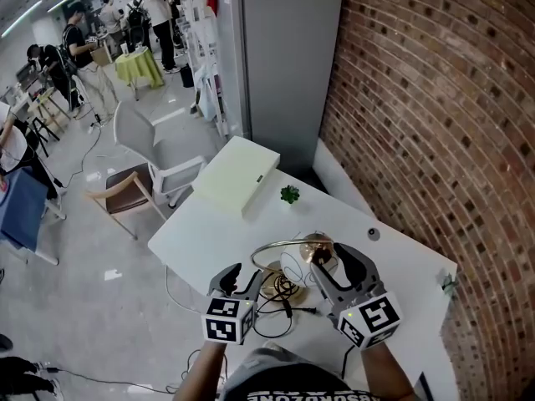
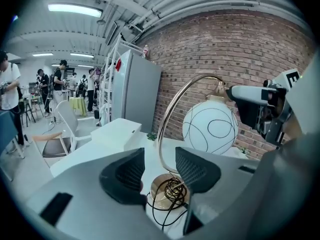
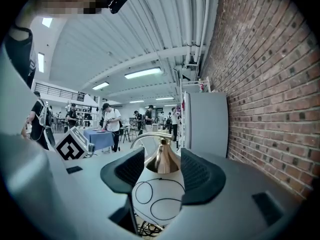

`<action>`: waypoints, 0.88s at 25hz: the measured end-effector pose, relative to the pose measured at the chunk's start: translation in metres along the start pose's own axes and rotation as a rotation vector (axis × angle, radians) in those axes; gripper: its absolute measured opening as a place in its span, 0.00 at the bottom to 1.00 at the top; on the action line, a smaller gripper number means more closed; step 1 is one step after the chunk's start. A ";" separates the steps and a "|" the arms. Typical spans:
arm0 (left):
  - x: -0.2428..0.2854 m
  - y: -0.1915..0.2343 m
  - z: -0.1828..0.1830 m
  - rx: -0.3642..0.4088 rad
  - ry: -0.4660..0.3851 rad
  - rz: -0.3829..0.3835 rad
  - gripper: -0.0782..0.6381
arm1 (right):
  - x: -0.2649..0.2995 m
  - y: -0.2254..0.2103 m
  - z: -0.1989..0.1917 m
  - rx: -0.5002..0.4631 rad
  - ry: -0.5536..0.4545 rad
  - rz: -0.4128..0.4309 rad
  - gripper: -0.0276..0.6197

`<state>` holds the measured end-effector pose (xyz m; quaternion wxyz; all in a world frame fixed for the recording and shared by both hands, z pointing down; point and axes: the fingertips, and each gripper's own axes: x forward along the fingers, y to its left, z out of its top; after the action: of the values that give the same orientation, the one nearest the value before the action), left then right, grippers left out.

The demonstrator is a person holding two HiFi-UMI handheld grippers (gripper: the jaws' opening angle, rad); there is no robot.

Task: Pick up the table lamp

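Observation:
The table lamp stands on the white table (image 1: 205,224). It has a round base (image 1: 274,287) with a coiled black cable, a thin gold arc (image 1: 272,248) and a white globe shade (image 2: 210,126) with black line patterns under a gold cap (image 3: 162,159). My left gripper (image 1: 235,277) hovers open just short of the base (image 2: 167,190), the arc (image 2: 169,115) rising beyond its gap. My right gripper (image 1: 338,259) is open around the top of the shade (image 3: 160,194). The gold cap sits between its pads with a little space on each side.
A flat white box (image 1: 236,174) and a small green plant (image 1: 289,194) lie farther along the table. A small dark disc (image 1: 373,234) sits near the brick wall (image 1: 418,98). A grey cabinet (image 1: 284,65) stands behind, a white chair (image 1: 155,153) and people to the left.

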<state>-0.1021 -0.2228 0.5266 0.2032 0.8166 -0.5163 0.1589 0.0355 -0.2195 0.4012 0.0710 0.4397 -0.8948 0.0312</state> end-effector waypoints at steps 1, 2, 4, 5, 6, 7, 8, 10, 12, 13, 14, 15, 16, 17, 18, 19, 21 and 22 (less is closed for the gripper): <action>0.002 0.001 -0.001 -0.001 0.003 -0.001 0.35 | 0.002 0.000 0.002 -0.003 -0.003 0.002 0.36; 0.004 0.001 -0.001 -0.002 0.005 -0.001 0.35 | 0.005 0.000 0.004 -0.005 -0.005 0.003 0.36; 0.007 0.002 -0.002 -0.004 0.006 -0.001 0.35 | 0.009 -0.002 0.006 -0.006 -0.007 0.004 0.36; 0.008 0.003 -0.002 -0.006 0.005 -0.001 0.35 | 0.011 -0.002 0.007 -0.007 -0.008 0.003 0.36; 0.009 0.003 -0.002 -0.006 0.006 -0.002 0.35 | 0.012 -0.002 0.009 -0.010 -0.009 0.004 0.36; 0.010 0.004 -0.002 -0.006 0.006 -0.003 0.35 | 0.014 -0.003 0.010 -0.013 -0.011 0.005 0.36; 0.011 0.004 -0.002 -0.006 0.005 -0.002 0.35 | 0.015 -0.003 0.011 -0.015 -0.012 0.006 0.36; 0.013 0.005 -0.003 -0.007 0.006 -0.001 0.35 | 0.018 -0.003 0.012 -0.017 -0.012 0.007 0.36; 0.016 0.005 -0.004 -0.007 0.009 -0.002 0.35 | 0.020 -0.003 0.014 -0.021 -0.011 0.009 0.36; 0.018 0.004 -0.004 -0.007 0.011 -0.003 0.35 | 0.021 -0.003 0.015 -0.023 -0.011 0.011 0.36; 0.020 0.004 -0.005 -0.007 0.012 -0.005 0.35 | 0.023 -0.003 0.015 -0.025 -0.010 0.013 0.36; 0.022 0.004 -0.005 -0.007 0.013 -0.006 0.35 | 0.024 -0.003 0.015 -0.027 -0.009 0.015 0.36; 0.024 0.004 -0.006 -0.005 0.014 -0.008 0.35 | 0.025 -0.003 0.014 -0.029 -0.008 0.016 0.36; 0.026 0.004 -0.007 -0.003 0.016 -0.009 0.35 | 0.027 -0.002 0.014 -0.030 -0.007 0.015 0.36; 0.028 0.004 -0.008 -0.002 0.021 -0.011 0.35 | 0.028 -0.002 0.014 -0.032 -0.005 0.012 0.36; 0.029 0.003 -0.010 -0.001 0.026 -0.013 0.35 | 0.029 -0.002 0.014 -0.036 -0.002 0.008 0.36; 0.032 0.002 -0.012 -0.011 0.036 -0.023 0.35 | 0.030 -0.002 0.013 -0.046 0.005 -0.002 0.35; 0.033 0.000 -0.014 -0.019 0.039 -0.030 0.35 | 0.030 -0.003 0.013 -0.051 0.009 -0.007 0.34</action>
<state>-0.0894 -0.2420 0.5539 0.2235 0.8191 -0.5014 0.1666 0.0185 -0.2465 0.3925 0.0864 0.4405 -0.8935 0.0100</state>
